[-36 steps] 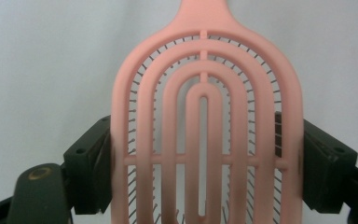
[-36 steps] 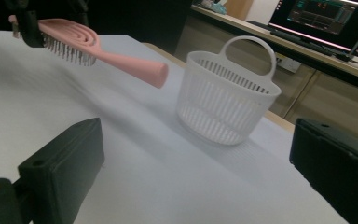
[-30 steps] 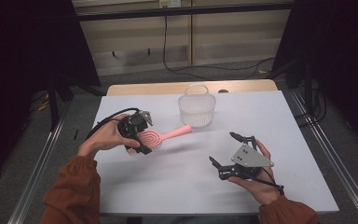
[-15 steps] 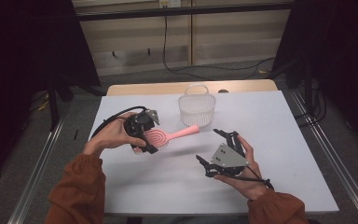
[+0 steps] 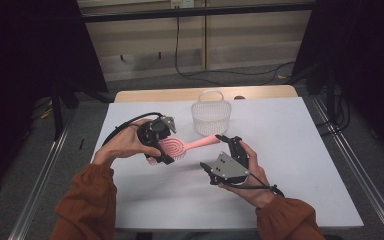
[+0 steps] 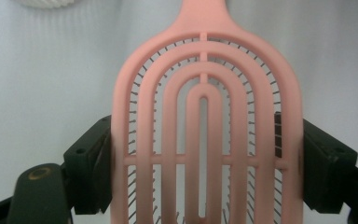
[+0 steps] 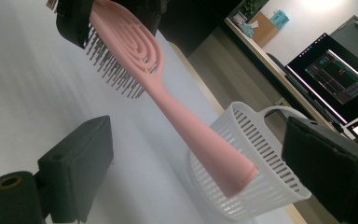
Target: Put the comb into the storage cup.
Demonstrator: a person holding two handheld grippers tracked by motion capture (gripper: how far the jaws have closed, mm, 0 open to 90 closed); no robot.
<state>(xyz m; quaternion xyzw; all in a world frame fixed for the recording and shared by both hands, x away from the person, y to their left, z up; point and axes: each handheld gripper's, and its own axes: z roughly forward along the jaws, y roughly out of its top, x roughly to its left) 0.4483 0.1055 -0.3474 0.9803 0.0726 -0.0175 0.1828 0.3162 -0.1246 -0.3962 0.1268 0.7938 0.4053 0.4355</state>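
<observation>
Right gripper: nearest the person, at about 5 o'clock of the brush head; its black fingers stand apart with the handle's free end between them, not pressed. They have just been closing a little.
Left gripper: at about 9 o'clock on the white surface; its fingers are clenched on the two long edges of the brush head.
Brush: a pink plastic paddle hairbrush with a slotted, arched back and thin dark bristles, held clear of the surface near its middle.
Long axis: from the head at the left gripper out to the handle, running toward about 2 o'clock in the high view, nearly level.
Pointing: handle end toward the basket and the right gripper; bristles face down in the right gripper view.
Basket: a white slotted plastic basket with a hoop handle, upright at 12 o'clock, just beyond the handle tip.
Count: one brush, one basket, two grippers.
</observation>
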